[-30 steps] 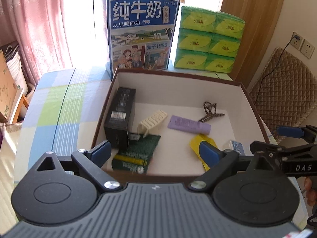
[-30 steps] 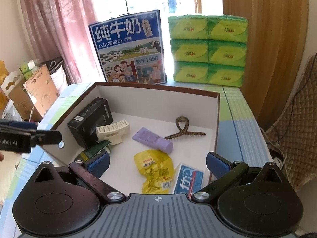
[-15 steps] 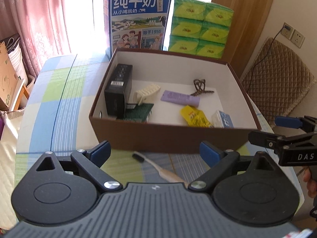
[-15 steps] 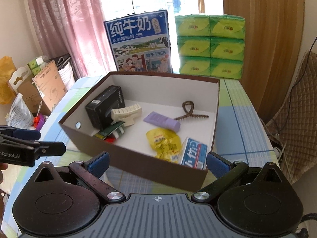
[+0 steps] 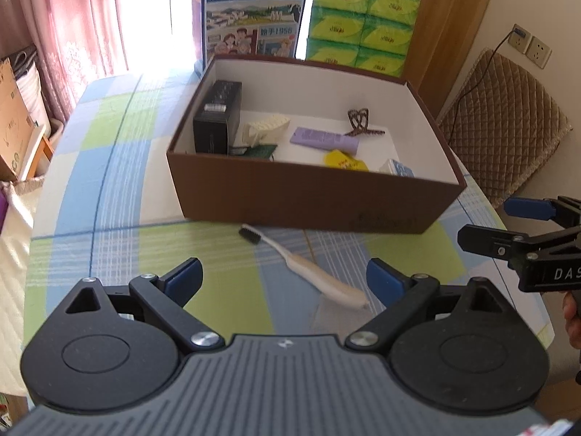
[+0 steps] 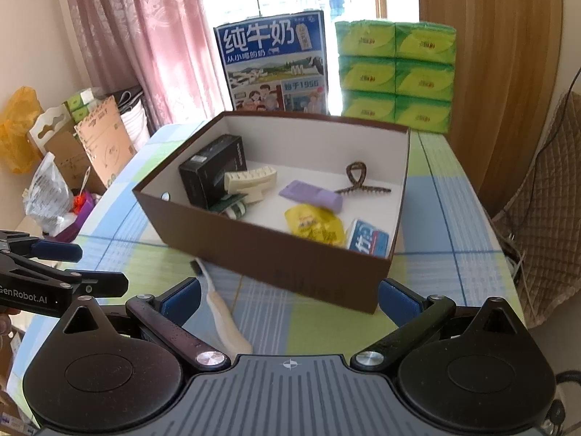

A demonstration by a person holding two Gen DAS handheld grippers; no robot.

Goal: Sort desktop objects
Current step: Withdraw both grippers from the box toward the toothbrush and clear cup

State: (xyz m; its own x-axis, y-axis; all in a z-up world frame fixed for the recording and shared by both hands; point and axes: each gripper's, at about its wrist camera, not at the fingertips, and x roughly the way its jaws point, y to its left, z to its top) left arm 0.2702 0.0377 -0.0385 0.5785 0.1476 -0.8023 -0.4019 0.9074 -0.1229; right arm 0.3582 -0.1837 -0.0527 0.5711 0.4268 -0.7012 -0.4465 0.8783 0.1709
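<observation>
A brown box with a white inside stands on the checked tablecloth. It holds a black carton, a cream hair claw, a purple tube, a brown hair clip, a yellow packet and a blue-white pack. A beige toothbrush lies on the cloth in front of the box. My left gripper is open just above the toothbrush, which lies between its fingers. My right gripper is open and empty, with the toothbrush by its left finger.
A blue milk carton box and stacked green tissue packs stand behind the brown box. A quilted chair is at the right. Cardboard boxes and bags sit left of the table.
Both grippers have pulled back from above the box toward the table's near edge. The toothbrush in front of the box has come into view. Both stay open.
</observation>
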